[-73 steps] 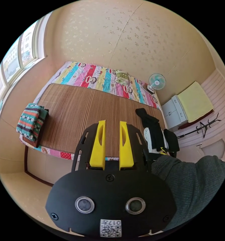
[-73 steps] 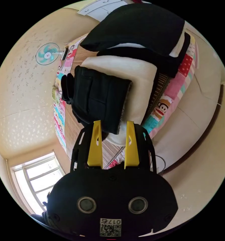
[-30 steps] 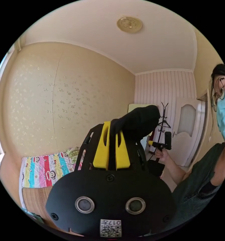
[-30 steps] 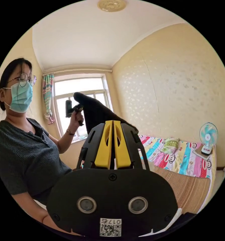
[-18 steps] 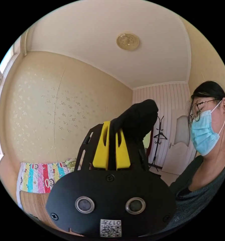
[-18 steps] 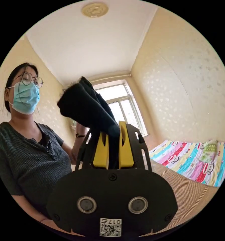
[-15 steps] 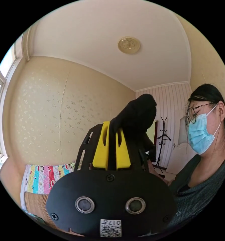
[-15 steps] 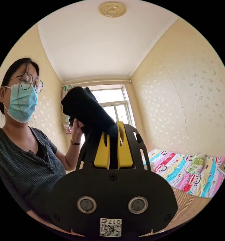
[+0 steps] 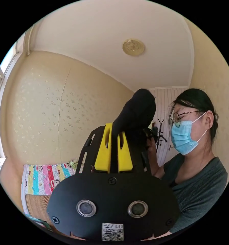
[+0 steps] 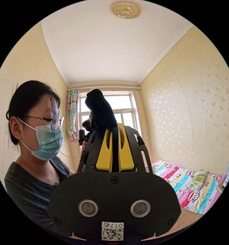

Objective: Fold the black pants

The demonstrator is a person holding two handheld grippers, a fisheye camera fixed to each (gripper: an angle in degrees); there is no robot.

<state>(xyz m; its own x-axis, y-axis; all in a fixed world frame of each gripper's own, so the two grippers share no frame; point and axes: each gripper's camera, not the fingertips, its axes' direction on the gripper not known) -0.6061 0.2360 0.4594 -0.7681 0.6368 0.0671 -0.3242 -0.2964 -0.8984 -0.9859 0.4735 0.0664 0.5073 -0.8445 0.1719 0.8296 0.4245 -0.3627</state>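
Pants [image 9: 138, 109] between left tool [image 9: 114, 127] jaws, raised; person [image 9: 196, 163] right; bed [image 9: 40, 176] lower left, behind.

I see black pants [image 9: 137, 109] between yellow jaws on my black left gripper [image 9: 114, 127]; the right gripper [image 10: 114, 127] matches. The sheet [image 9: 43, 176] carries pink, blue, yellow and red stripes with cartoon monkeys; the mat [image 9: 38, 209] is brown-striped. The wall [image 9: 55, 114] is cream, speckled.
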